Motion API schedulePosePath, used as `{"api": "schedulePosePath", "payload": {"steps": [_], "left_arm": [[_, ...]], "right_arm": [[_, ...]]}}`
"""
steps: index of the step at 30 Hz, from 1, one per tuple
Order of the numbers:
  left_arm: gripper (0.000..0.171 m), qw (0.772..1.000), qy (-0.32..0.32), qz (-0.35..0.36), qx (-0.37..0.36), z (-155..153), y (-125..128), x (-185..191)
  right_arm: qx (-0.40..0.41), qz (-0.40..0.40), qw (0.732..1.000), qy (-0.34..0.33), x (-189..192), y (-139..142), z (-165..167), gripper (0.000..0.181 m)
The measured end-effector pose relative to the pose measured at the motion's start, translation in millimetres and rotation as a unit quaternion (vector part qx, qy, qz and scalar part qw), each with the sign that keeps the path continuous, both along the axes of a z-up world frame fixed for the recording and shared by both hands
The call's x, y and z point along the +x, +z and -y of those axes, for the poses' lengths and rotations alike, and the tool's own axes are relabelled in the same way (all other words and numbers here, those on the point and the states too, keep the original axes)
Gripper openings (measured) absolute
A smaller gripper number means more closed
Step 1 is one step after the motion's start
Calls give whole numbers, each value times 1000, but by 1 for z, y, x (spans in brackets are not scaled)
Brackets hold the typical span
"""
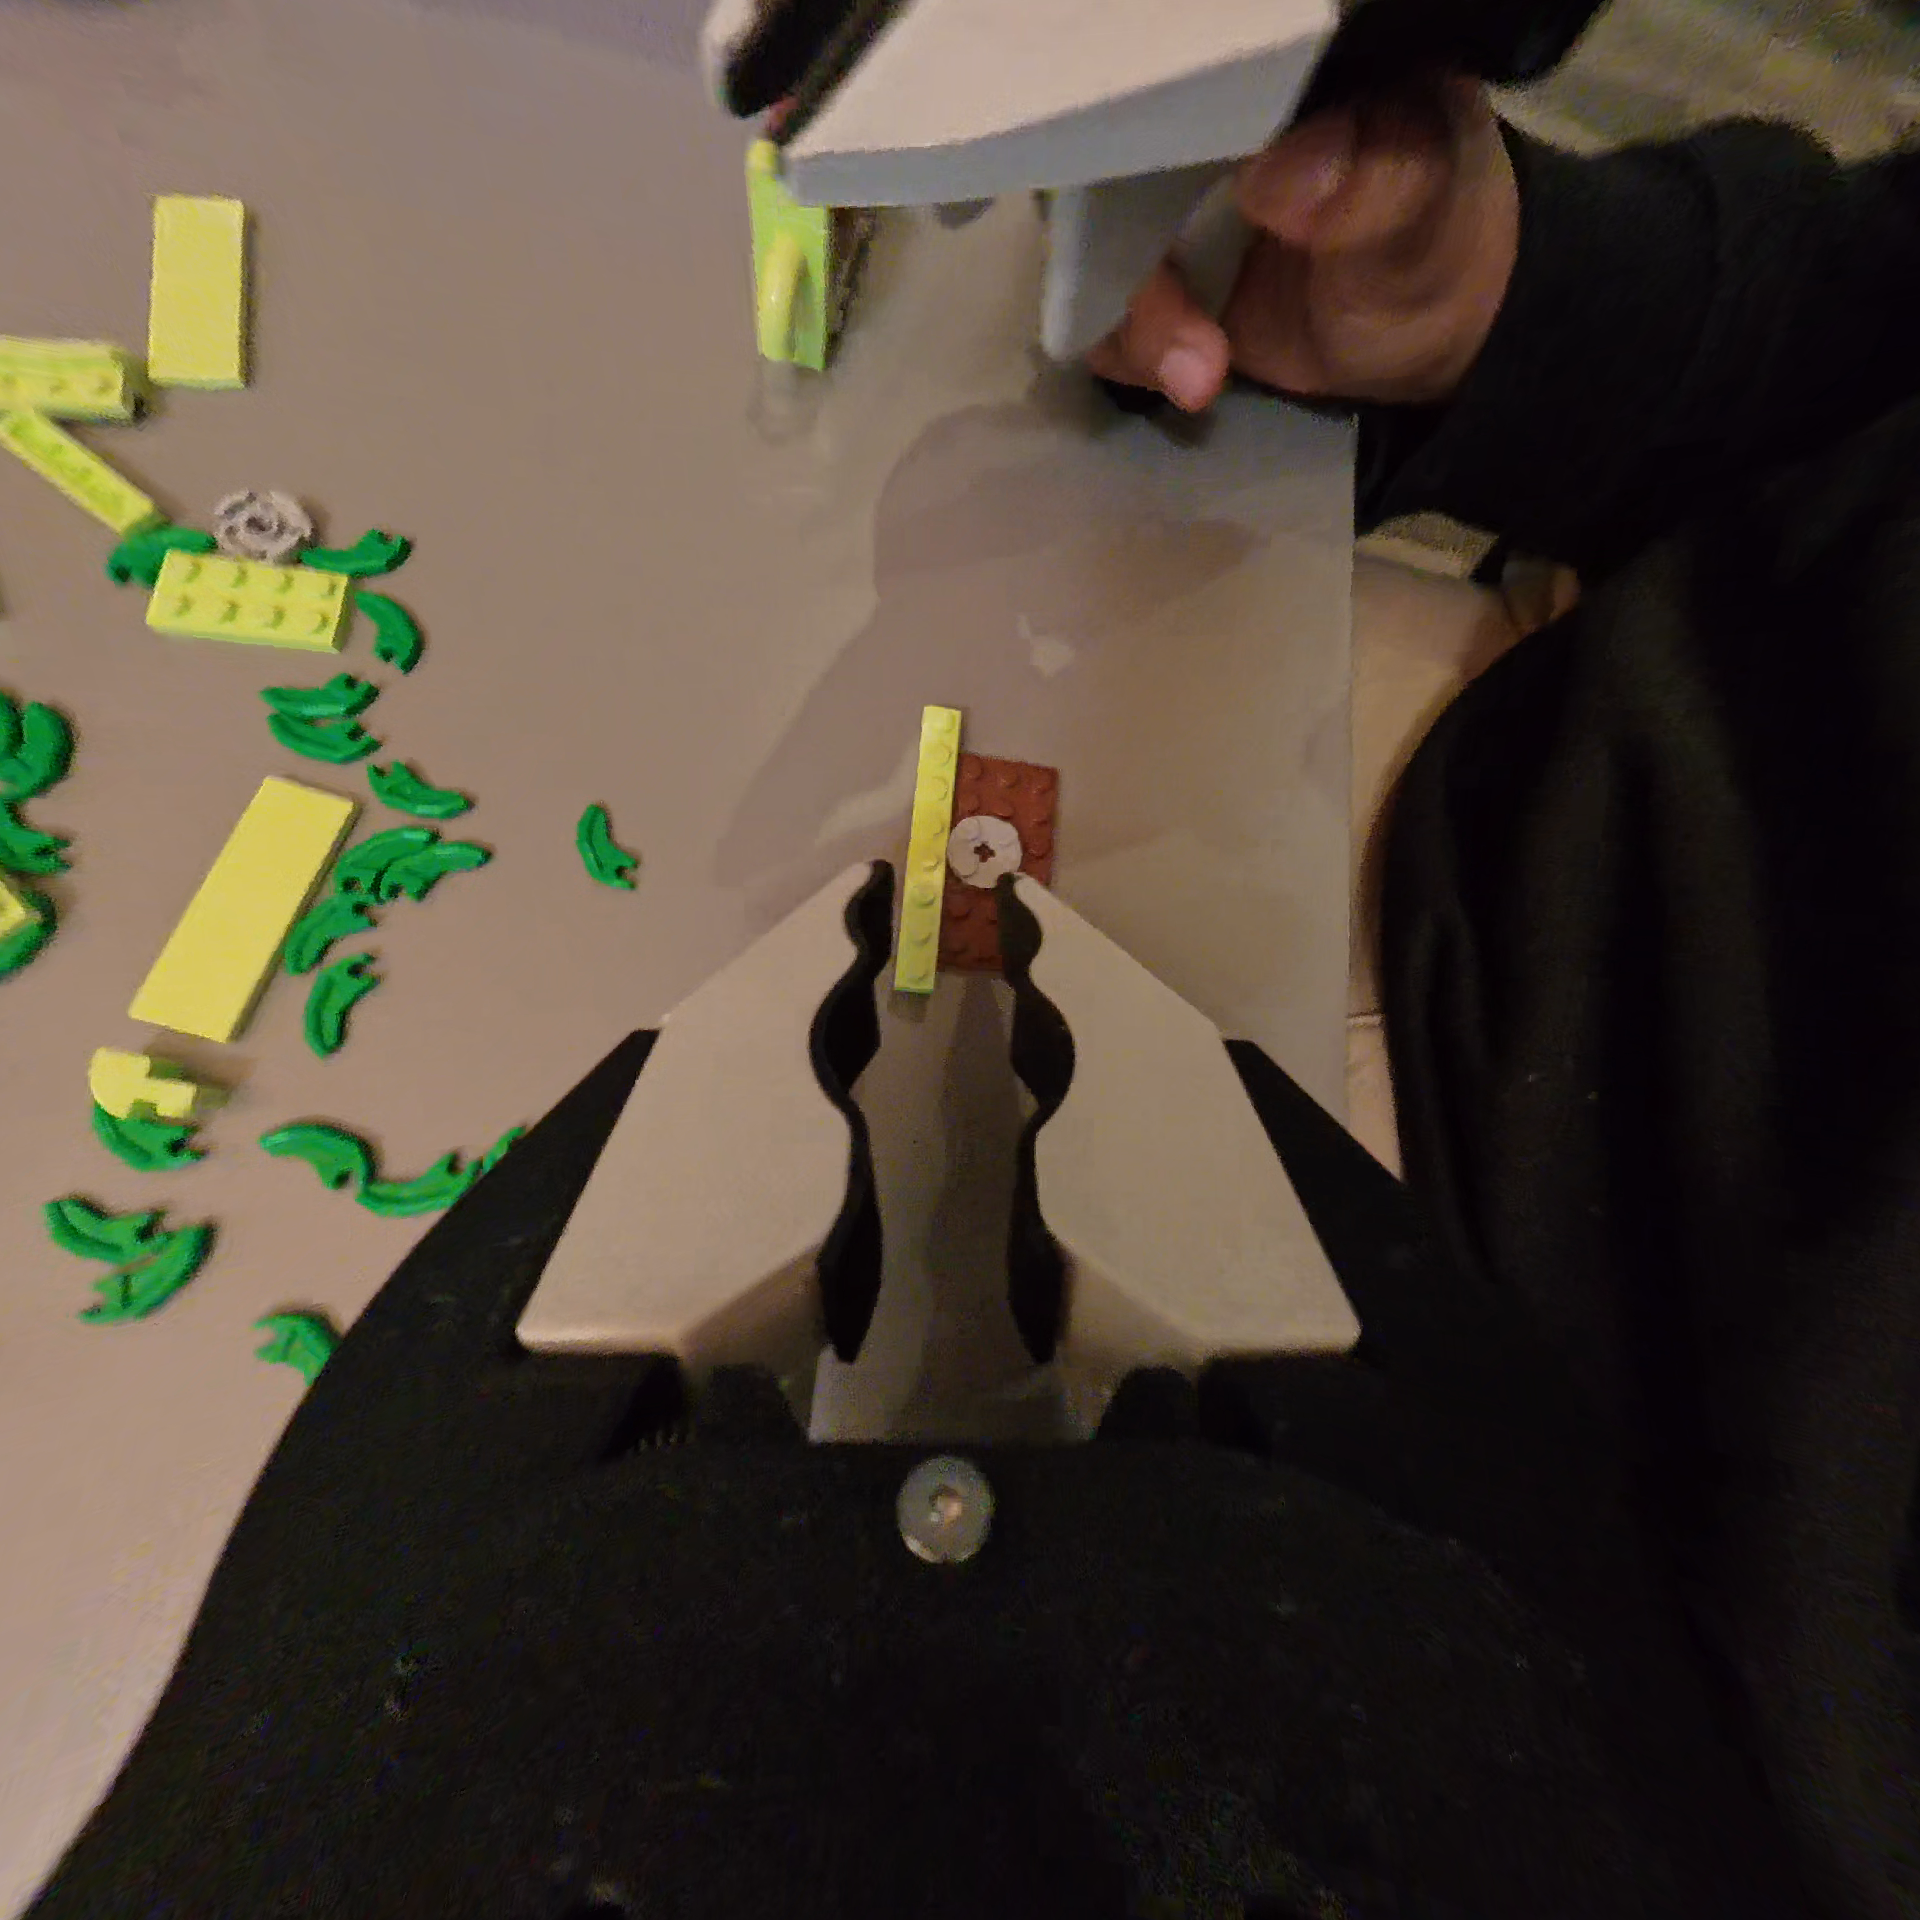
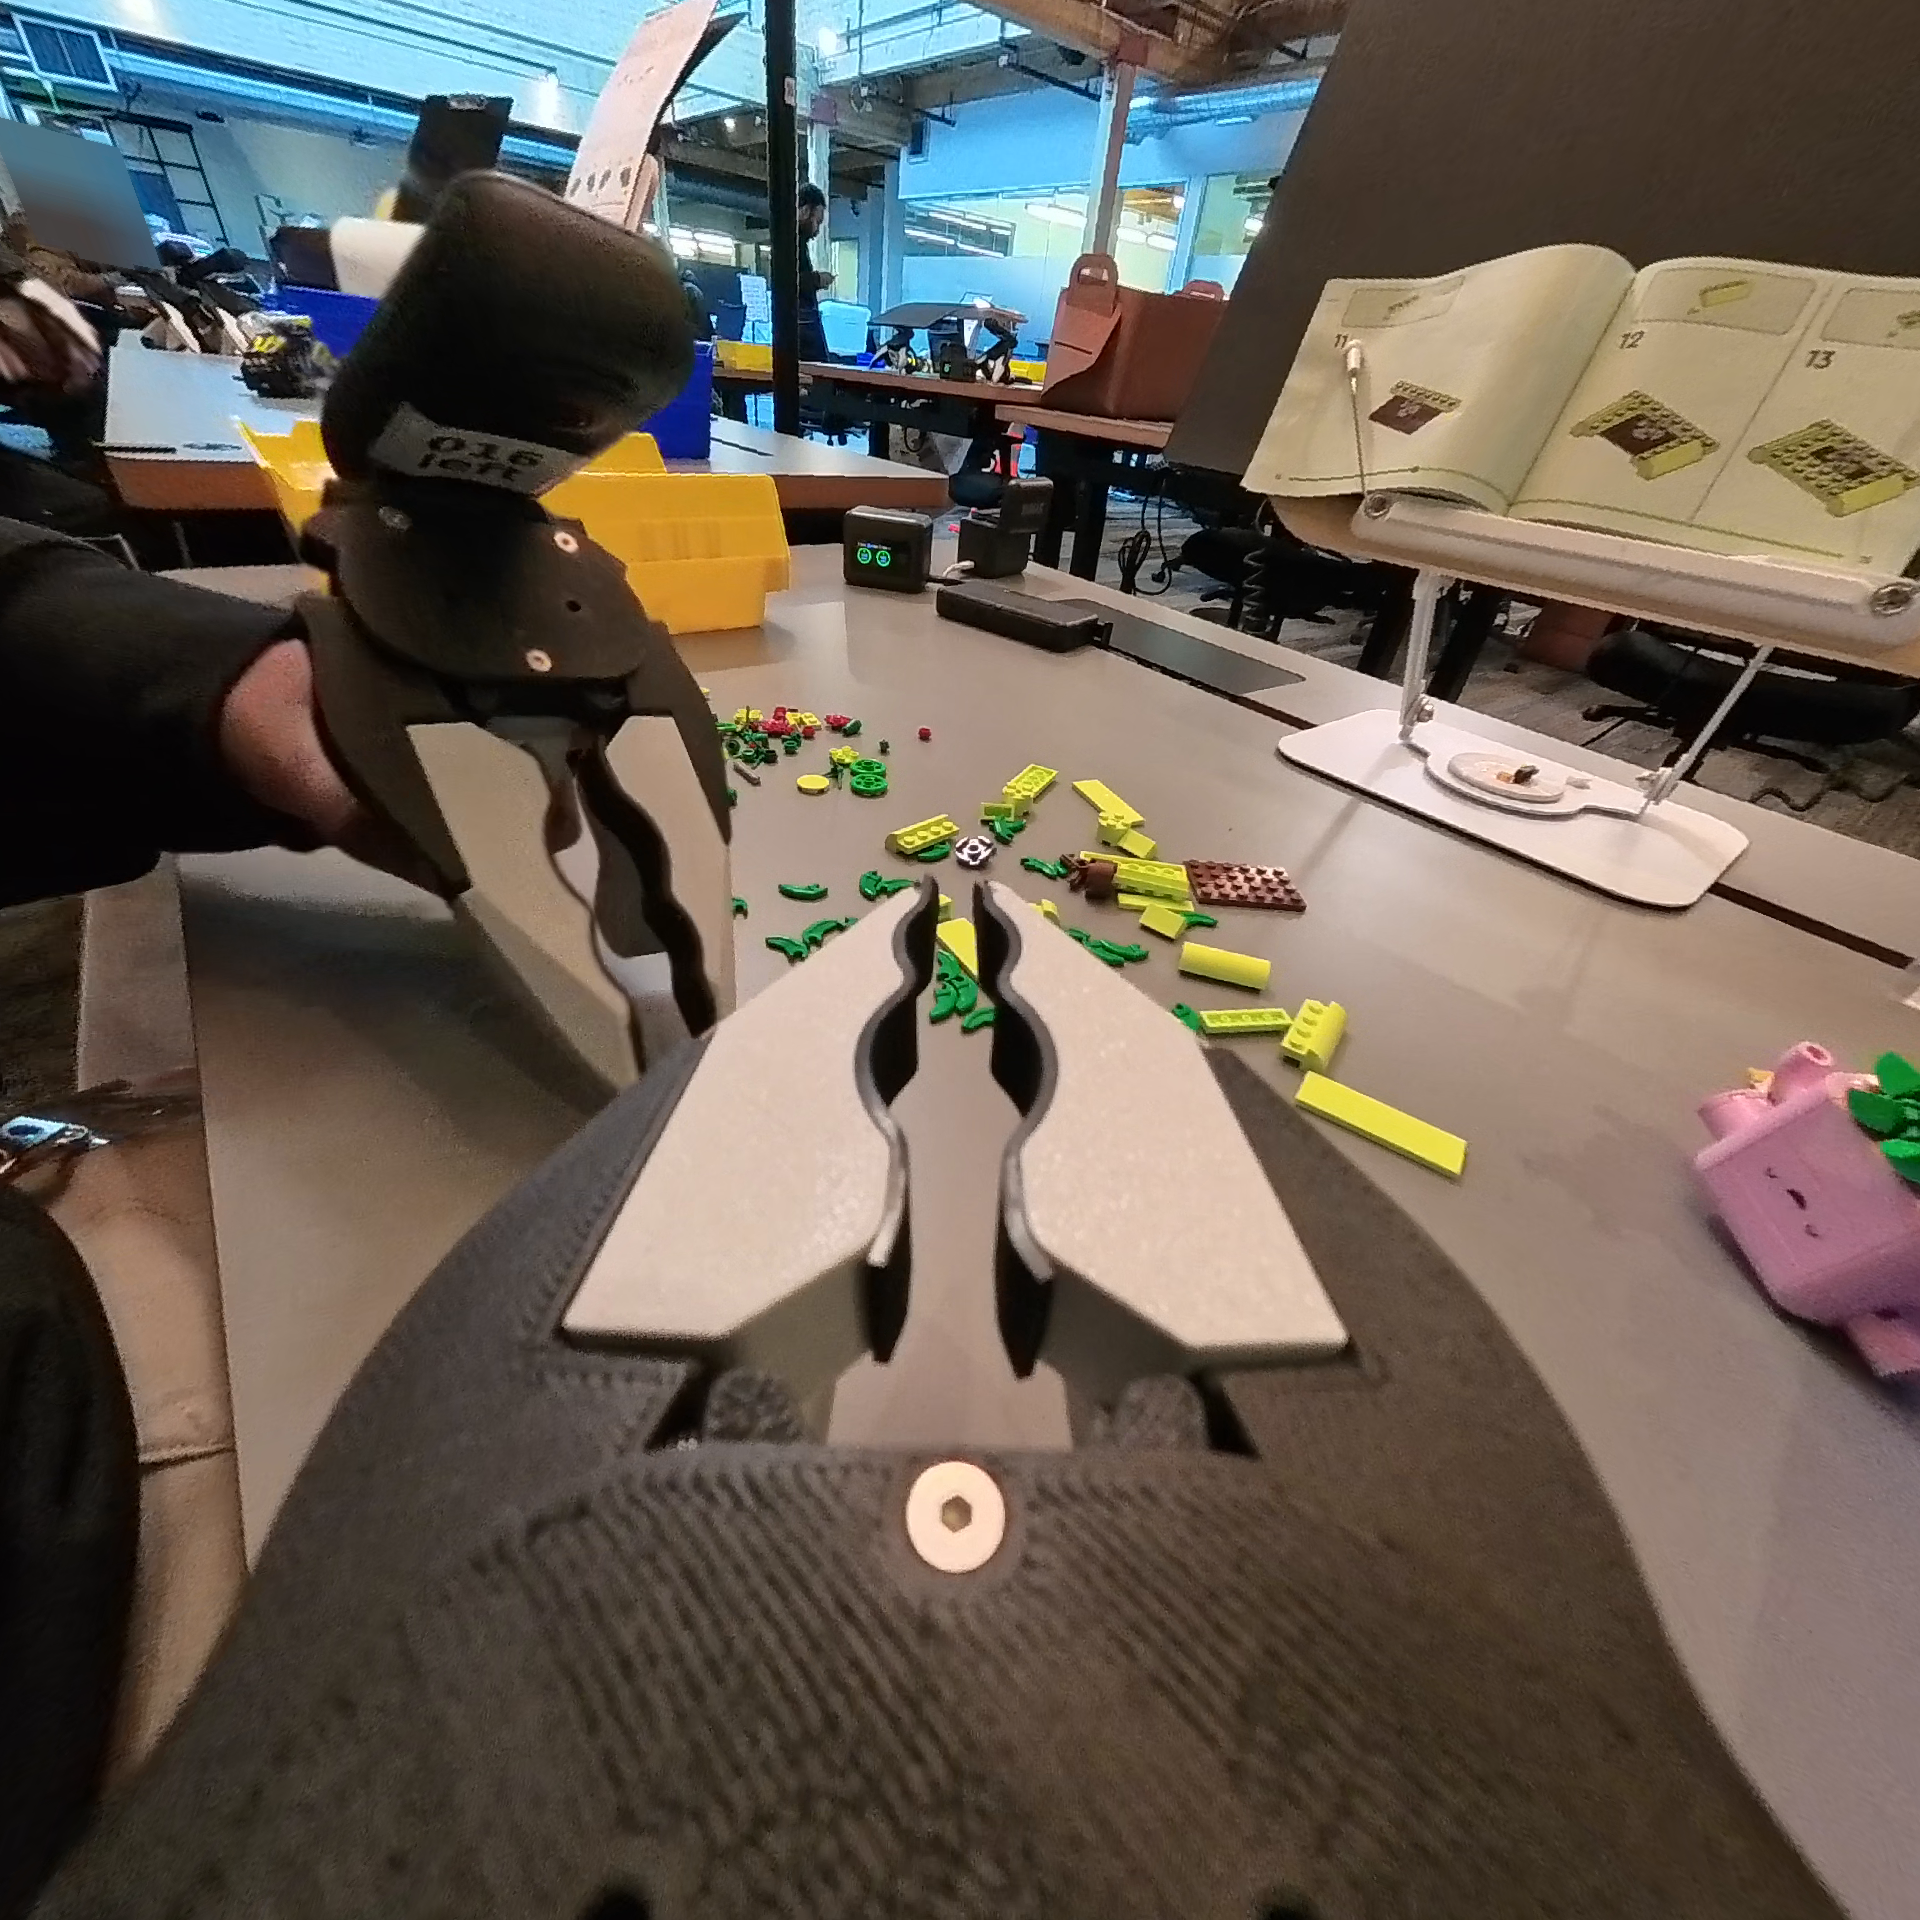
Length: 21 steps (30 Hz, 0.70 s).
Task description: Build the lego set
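My left gripper (image 1: 953, 883) is shut on a small brown plate (image 1: 1006, 800) that carries a lime strip (image 1: 928, 852) along its left edge and a grey round piece (image 1: 982, 850) on top. It holds this over the table's near edge. In the right wrist view, the left gripper (image 2: 686, 987) points down at the left, its tips hidden. My right gripper (image 2: 958, 896) is closed to a narrow slit with nothing seen between its fingers. It also shows at the top of the left wrist view (image 1: 758, 114), above an upright lime piece (image 1: 792, 270).
Loose lime plates (image 1: 244, 909), green leaf pieces (image 1: 416, 862) and a grey round piece (image 2: 974, 852) lie scattered on the grey table (image 2: 1507, 987). A second brown plate (image 2: 1245, 886), a pink build (image 2: 1808, 1205), an open booklet on a stand (image 2: 1558, 416) and yellow bins (image 2: 686, 551) stand farther off. Across from one pair of fingers to the other is roughly 11 centimetres.
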<state>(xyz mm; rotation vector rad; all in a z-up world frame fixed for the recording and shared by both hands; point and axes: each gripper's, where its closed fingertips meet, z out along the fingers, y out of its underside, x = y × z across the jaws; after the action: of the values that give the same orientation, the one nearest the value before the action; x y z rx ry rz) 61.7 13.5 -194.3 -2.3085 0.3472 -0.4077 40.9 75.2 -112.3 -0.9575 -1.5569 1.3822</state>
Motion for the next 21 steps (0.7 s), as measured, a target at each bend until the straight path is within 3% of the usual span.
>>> {"api": "schedulePosePath", "payload": {"steps": [3,8,13,17,21], "left_arm": [[0,999,26,16,-10,0,-3,-4],[0,997,38,43,-54,5,-14,-2],[0,998,32,-15,-47,6,-15,-3],[0,999,31,8,-33,5,-11,1],[45,999,35,24,12,-2,4,10]], "right_arm": [[2,-1,1000,-1,0,0,0,4],[2,2,1000,0,-1,-1,0,4],[2,2,1000,0,0,0,0,4],[5,-2,1000,-1,0,0,0,4],[6,-1,1000,-2,0,0,1,5]]}}
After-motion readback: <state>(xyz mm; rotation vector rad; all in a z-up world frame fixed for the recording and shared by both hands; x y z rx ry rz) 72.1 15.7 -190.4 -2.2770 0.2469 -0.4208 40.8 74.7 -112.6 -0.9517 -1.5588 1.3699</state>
